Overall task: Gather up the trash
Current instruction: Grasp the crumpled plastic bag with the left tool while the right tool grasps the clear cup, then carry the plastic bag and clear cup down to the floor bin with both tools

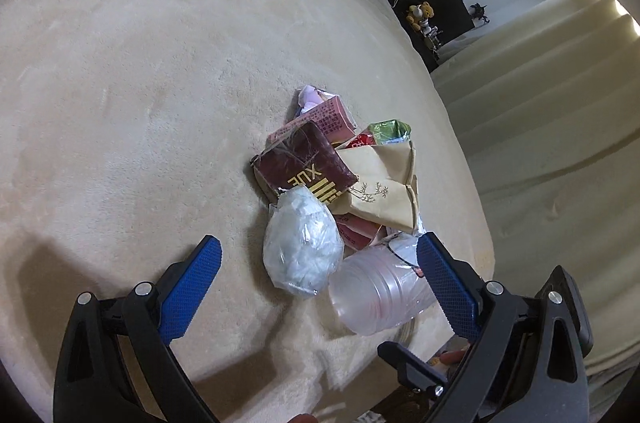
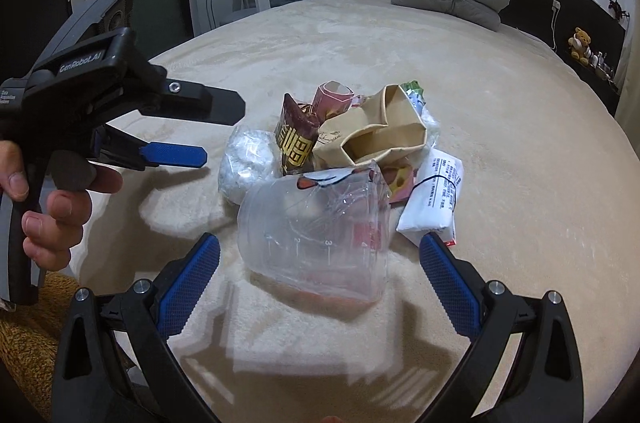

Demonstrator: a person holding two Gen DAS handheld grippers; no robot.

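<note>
Both tools spread wide, gripping nothing: left tool (image 1: 318, 265), right tool (image 2: 320, 263). Trash pile (image 2: 352, 143) sits mid-bed (image 2: 520, 183), clear cup (image 2: 316, 243) nearest, just ahead of right tool. Bare blanket all round; bed edge drops off w/ steps (image 1: 540, 83) beyond.

Wide bare cream bed cover (image 1: 120, 83) lying left of trash pile; clear ribbed plastic cup (image 2: 316, 243) blocking right claw (image 2: 320, 275); left claw (image 2: 216, 131) crowding pile's left side.
</note>
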